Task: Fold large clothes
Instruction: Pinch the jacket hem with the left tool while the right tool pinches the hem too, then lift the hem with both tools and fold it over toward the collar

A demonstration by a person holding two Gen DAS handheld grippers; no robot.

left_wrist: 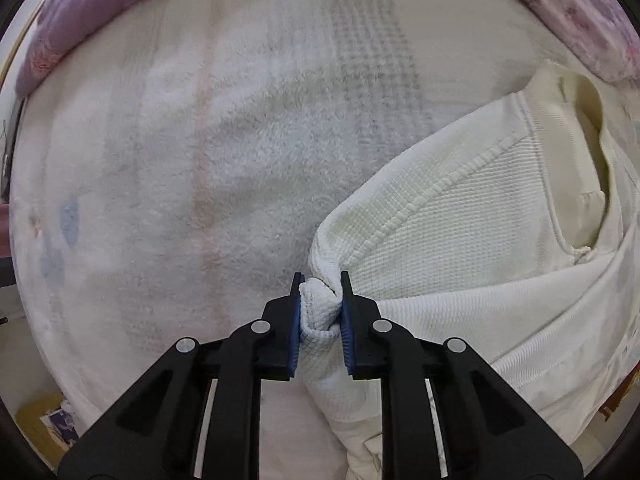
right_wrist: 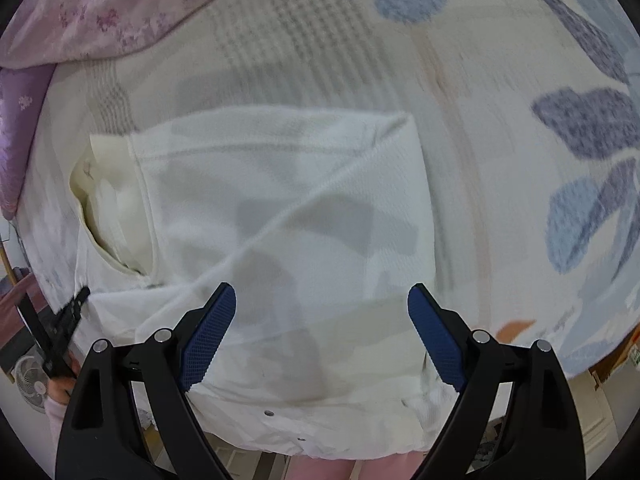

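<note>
Left gripper (left_wrist: 322, 312) clamped on garment (left_wrist: 460, 240) corner | right gripper (right_wrist: 322, 332) apart | I judge fabric soft, floppy; grab hems.

White waffle-knit garment (left_wrist: 460, 240), partly folded, lying on the bed, one corner bunched

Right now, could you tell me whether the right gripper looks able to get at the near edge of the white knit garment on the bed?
Probably yes. The right gripper hovers open directly over the white knit garment, with nothing between its blue pads and the cloth. The left gripper pinches a bunched corner off to the side, clear of that path.
</note>
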